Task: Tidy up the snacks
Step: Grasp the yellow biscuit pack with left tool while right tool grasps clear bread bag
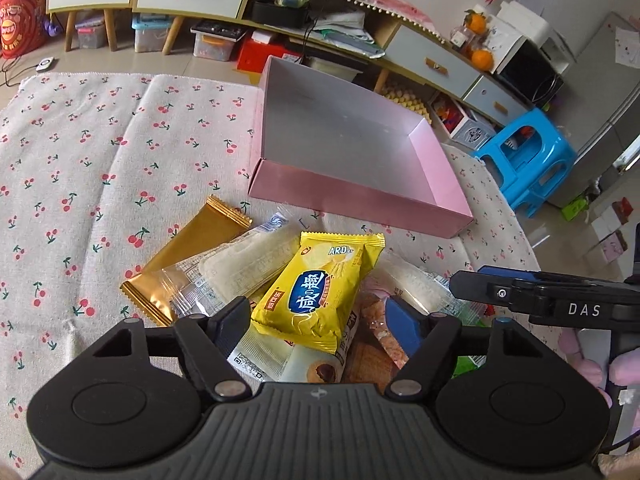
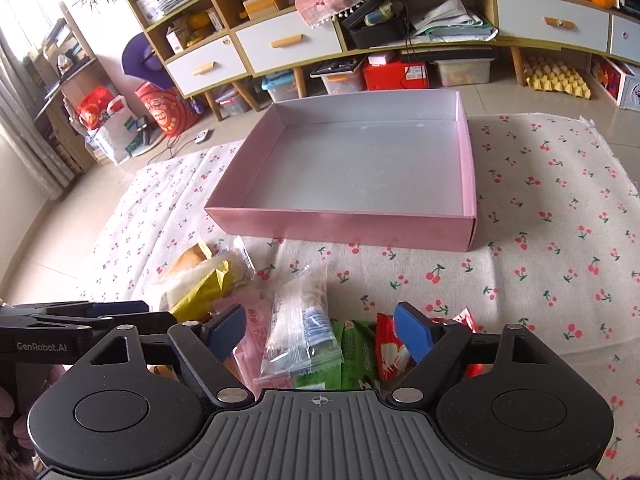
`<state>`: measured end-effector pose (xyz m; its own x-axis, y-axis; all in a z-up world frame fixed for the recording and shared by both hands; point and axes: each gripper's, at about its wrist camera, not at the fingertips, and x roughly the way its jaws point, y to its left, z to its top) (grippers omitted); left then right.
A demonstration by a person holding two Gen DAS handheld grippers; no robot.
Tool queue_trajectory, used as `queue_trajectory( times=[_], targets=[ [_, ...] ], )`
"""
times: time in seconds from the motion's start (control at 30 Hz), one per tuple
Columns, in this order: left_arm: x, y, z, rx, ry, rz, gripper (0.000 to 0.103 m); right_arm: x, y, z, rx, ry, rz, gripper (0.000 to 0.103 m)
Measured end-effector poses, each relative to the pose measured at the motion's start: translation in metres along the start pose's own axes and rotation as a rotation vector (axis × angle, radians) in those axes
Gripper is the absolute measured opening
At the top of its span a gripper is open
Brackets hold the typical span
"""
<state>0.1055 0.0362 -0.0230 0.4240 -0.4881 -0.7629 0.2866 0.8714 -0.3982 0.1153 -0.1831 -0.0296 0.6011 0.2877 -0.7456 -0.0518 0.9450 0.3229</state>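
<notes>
1. Snacks lie heaped on the cherry-print cloth (image 1: 80, 168) just before both hand-held grippers, near the pink box (image 2: 344, 228), which holds nothing.
2. Left hand-held gripper (image 1: 318, 322): jaws part-open around a yellow packet (image 1: 316, 296) without pressing it; its lower corner is hidden behind the gripper body.
3. Right hand-held gripper (image 2: 320, 330): jaws part-open over a clear packet (image 2: 298, 328), not touching it; green (image 2: 352, 350) and red (image 2: 390, 350) wrappers are cut off beneath.
4. Readable writing: "ARD" on the yellow packet, "DAS" and "GenRobot.AI" on the grippers' sides; the smaller print is illegible.
</notes>
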Motion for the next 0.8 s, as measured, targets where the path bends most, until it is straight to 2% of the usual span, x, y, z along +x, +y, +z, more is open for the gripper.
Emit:
queue_trajectory(
  times=[0.07,0.23,0.33,0.47,0.6,0.73,0.8],
  targets=[
    [0.006,0.005,0.002,-0.029,0.02,-0.008,0.063,0.008,0.0,0.002,-0.003,0.01,0.016,0.072],
    [0.011,0.011,0.005,-0.071,0.035,-0.025,0.061,0.026,-0.003,0.005,0.007,0.049,0.016,0.064],
    [0.013,0.009,0.008,-0.067,0.035,-0.009,0.065,0.032,-0.003,0.003,-0.003,0.054,-0.016,0.062],
    [0.021,0.005,0.009,-0.047,0.035,0.037,0.075,0.034,0.0,-0.001,-0.028,0.054,-0.043,0.059],
    [0.026,0.005,0.011,-0.051,0.028,0.065,0.076,0.036,0.006,-0.001,-0.055,0.042,-0.066,0.048],
    [0.024,0.004,0.013,-0.055,0.016,0.094,0.064,0.033,0.01,0.0,-0.053,0.025,-0.075,0.032],
    [0.021,0.005,0.013,-0.058,0.009,0.097,0.061,0.033,0.014,0.002,-0.047,0.024,-0.073,0.029]
  ],
)
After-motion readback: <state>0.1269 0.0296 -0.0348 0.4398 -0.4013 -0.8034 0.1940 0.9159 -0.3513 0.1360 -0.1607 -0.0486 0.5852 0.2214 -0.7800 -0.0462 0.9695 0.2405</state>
